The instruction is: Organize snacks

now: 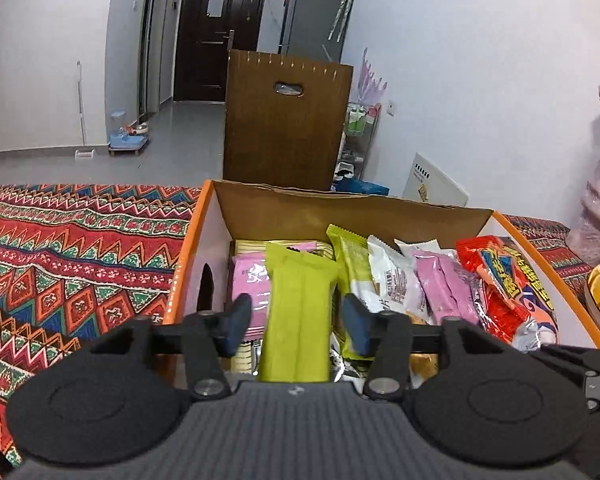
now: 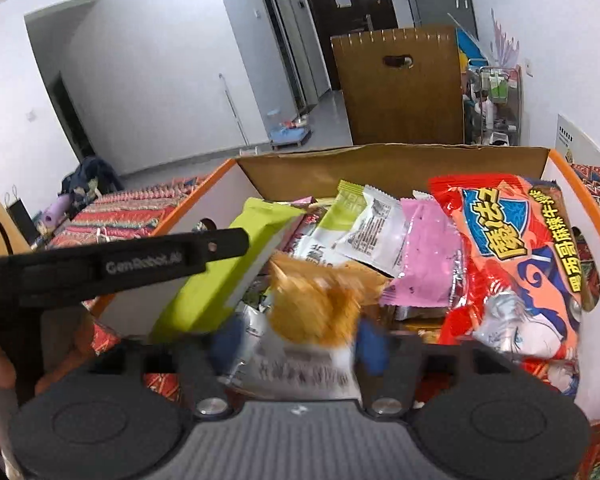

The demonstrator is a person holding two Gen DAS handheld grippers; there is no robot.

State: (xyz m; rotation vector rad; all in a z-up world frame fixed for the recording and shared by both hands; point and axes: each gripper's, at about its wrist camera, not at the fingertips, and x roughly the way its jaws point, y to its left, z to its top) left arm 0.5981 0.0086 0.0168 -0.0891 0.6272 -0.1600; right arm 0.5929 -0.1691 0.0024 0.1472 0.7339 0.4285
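While both your grippers hover over the snack box (image 1: 204, 216), the left gripper (image 1: 296, 322) gapes around a green packet (image 1: 298, 320), the right gripper (image 2: 296, 346) spread beside a blurred, perhaps falling orange packet (image 2: 316, 308).

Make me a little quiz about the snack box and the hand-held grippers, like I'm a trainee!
1. True or false: the big red snack bag lies inside the orange-edged box.
2. Which colour is the packet between the open fingers of the left hand-held gripper? A pink, B green, C red.
3. Fill in: the blurry packet at the right hand-held gripper is ____ coloured.
Key: 1 true; 2 B; 3 orange.
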